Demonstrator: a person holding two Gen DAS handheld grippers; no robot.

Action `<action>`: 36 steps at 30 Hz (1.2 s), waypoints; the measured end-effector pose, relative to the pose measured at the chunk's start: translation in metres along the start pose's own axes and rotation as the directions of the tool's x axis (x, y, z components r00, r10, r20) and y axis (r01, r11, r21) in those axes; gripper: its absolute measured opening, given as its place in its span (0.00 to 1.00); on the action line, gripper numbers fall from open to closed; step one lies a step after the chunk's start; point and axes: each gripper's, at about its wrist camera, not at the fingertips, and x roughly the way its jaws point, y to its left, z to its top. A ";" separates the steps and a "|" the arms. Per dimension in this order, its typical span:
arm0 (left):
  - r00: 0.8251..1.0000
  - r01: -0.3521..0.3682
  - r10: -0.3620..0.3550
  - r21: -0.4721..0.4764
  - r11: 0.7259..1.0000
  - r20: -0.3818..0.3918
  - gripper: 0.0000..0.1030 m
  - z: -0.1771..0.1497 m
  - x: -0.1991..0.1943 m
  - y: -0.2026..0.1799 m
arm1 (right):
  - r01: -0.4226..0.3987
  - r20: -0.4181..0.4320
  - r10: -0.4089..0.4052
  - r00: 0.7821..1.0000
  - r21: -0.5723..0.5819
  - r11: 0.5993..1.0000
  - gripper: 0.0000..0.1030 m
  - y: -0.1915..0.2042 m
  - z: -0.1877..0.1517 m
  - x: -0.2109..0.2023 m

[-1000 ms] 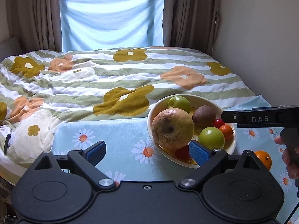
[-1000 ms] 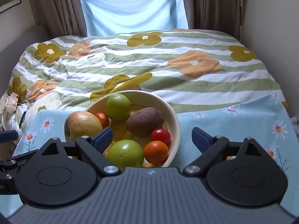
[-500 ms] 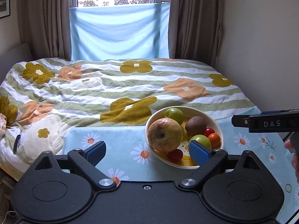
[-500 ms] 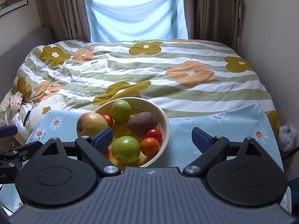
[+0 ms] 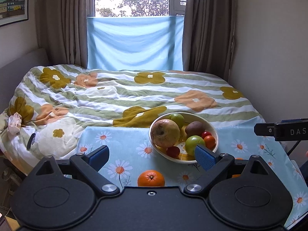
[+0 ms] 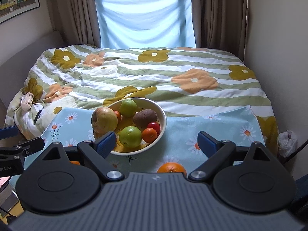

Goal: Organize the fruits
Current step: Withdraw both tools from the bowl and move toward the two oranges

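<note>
A cream bowl (image 5: 214, 131) (image 6: 163, 115) on a daisy-print cloth holds a large yellowish apple (image 5: 165, 133) (image 6: 104, 120), two green apples, a kiwi (image 6: 145, 117), a red tomato and small oranges. One loose orange (image 5: 151, 178) lies on the cloth just ahead of my left gripper (image 5: 152, 156), whose blue pads stand wide apart with nothing between them. Another loose orange (image 6: 171, 167) lies before my right gripper (image 6: 156, 143), which is also open and empty. Both grippers hover short of the bowl.
The light blue daisy cloth (image 5: 125, 140) covers a surface at the foot of a bed with a flowered striped quilt (image 5: 125, 96). A wall runs along the right side. The other gripper's body (image 5: 283, 130) shows at the left wrist view's right edge.
Both grippers have drawn back and risen from the bowl, so it looks smaller and farther. The loose oranges on the cloth have come into view below the fingers.
</note>
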 end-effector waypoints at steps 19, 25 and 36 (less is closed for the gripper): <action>0.995 -0.056 0.057 0.013 0.998 -0.085 0.95 -0.067 0.058 -0.013 | 0.025 -0.089 -0.021 0.996 0.043 0.999 1.00 -0.034 -0.083 0.042; 0.987 -0.068 0.068 0.003 0.998 -0.147 0.95 -0.073 0.098 -0.007 | 0.043 -0.126 -0.037 0.991 0.045 0.998 1.00 -0.037 -0.098 0.073; 0.978 -0.051 0.056 0.026 0.998 -0.200 0.78 -0.073 0.133 -0.008 | 0.028 -0.155 -0.020 0.988 0.049 0.998 1.00 -0.033 -0.097 0.104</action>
